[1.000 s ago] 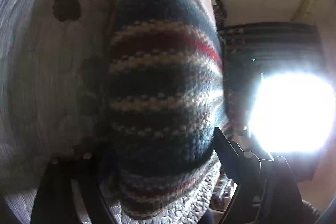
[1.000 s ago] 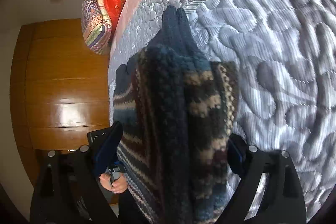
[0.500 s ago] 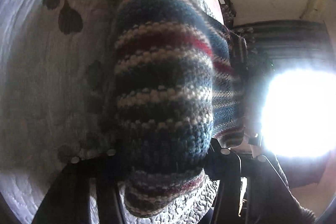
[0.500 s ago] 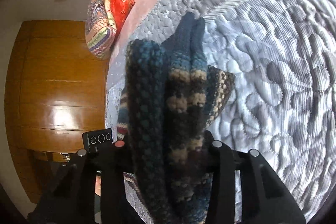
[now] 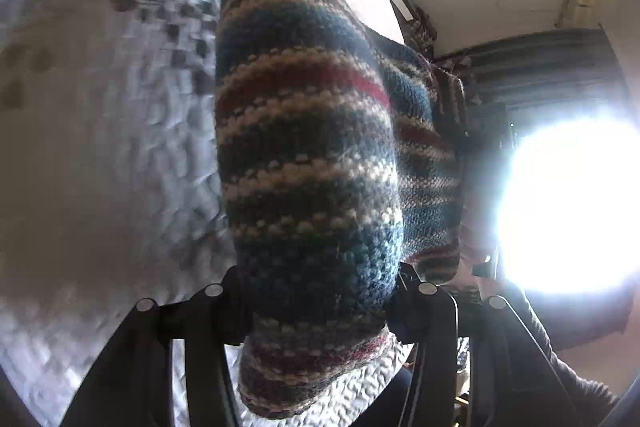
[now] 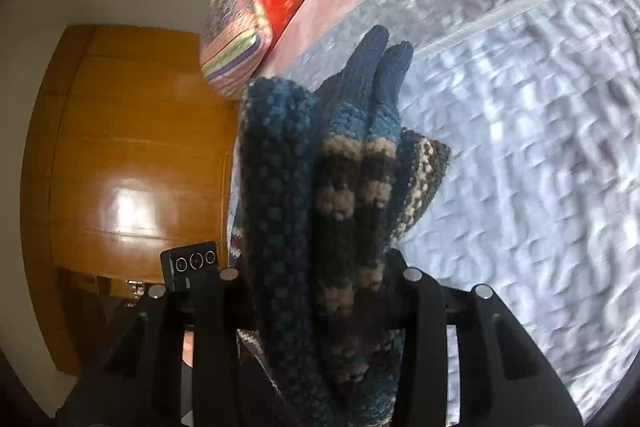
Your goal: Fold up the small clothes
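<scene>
Knit garment [image 5: 308, 155], striped blue/cream/red, fills the near centre of both wrist views & is pinched by both tools. Left gripper [image 5: 316, 291]: its 2 fingers are closed tight on a thick bunch of the knit, no gap showing. Right gripper [image 6: 320, 275]: fingers likewise clamped onto folded layers of the same knit [image 6: 340, 187], which bulges up betw. them & blocks most of the fwd view. Just behind the cloth lies the quilted grey bed cover [image 6: 540, 147], blurred in both views; whether the knit touches it can't be told. Left of the right gripper, a small black remote-like device [image 6: 192, 261]. Farther off: folded multicolour bedding [image 6: 256, 7] at the bed edge, wooden wardrobe [image 6: 128, 163], bright window glare [image 5: 572, 203] w/ dark curtain [image 5: 540, 67].
</scene>
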